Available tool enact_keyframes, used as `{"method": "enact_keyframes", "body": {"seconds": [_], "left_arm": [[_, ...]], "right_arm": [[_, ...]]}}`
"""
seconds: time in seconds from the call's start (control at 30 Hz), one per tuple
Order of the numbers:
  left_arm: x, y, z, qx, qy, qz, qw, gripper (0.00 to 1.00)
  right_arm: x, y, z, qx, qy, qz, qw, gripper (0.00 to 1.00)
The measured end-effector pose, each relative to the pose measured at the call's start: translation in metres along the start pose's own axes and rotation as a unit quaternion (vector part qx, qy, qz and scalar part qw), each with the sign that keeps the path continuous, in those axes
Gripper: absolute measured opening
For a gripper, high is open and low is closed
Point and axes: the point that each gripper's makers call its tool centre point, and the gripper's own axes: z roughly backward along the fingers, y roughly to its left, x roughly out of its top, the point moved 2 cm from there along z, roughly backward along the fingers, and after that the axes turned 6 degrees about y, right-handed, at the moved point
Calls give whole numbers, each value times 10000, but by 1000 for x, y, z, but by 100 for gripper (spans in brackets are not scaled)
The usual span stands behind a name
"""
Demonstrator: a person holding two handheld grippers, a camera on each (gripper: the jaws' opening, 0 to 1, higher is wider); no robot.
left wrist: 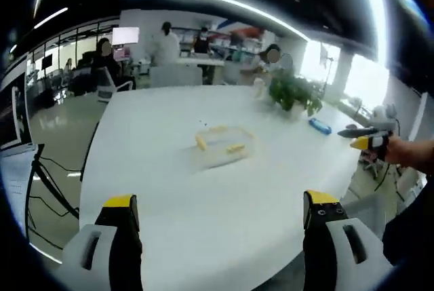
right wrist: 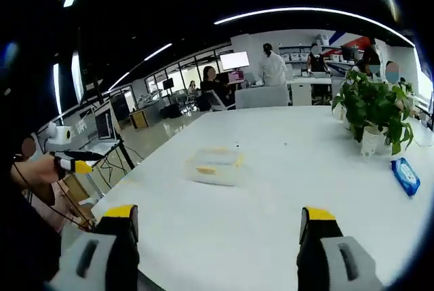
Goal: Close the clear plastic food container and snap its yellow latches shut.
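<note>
Clear plastic container (left wrist: 222, 146) sits mid-counter, well out from both tongs, nothing touching it. Yellow latches (left wrist: 201, 142) show along its sides; the right gripper view has the same container (right wrist: 215, 166) with a latch (right wrist: 206, 170) on the near face. Too small and blurred to tell whether the lid is seated or any latch is snapped.

Left tongs (left wrist: 220, 213): jaws spread wide, nothing between them, hovering over the near edge of the white counter (left wrist: 149, 189). Right tongs (right wrist: 215, 222): same, released and empty, also short of the container. Each gripper appears at the edge of the other's view, held by a hand, off to the sides of the counter.

Step in hand, by my read: approach only. No contact, so closing hasn't started.

Next move likely needs:
- both tongs brought in over the container from opposite sides
- one to steady the body, or press the lid flat
- the other to push a latch down until it clicks, then repeat for the rest

Light plastic on a smooth counter will probably slide under a one-sided push, so bracing matters.

Other stuff: potted plant (right wrist: 371, 111) and a blue pack (right wrist: 406, 176) on the far right of the counter, well apart from the container. People at desks in the background.
</note>
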Motion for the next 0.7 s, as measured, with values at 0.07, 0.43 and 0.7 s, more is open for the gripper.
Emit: {"method": "enact_keyframes", "body": {"seconds": [0.07, 0.43, 0.7], "left_arm": [[-6, 2, 7, 26, 5, 115, 9999, 99], [-34, 0, 28, -31, 202, -32, 9998, 99], [-36, -3, 33, -16, 184, -15, 9998, 99]], "right_arm": [[-8, 1, 3, -36, 86, 3, 10000, 100], [-32, -4, 28, -140, 152, 77, 9998, 100], [-46, -6, 29, -122, 180, -168, 9996, 100]]}}
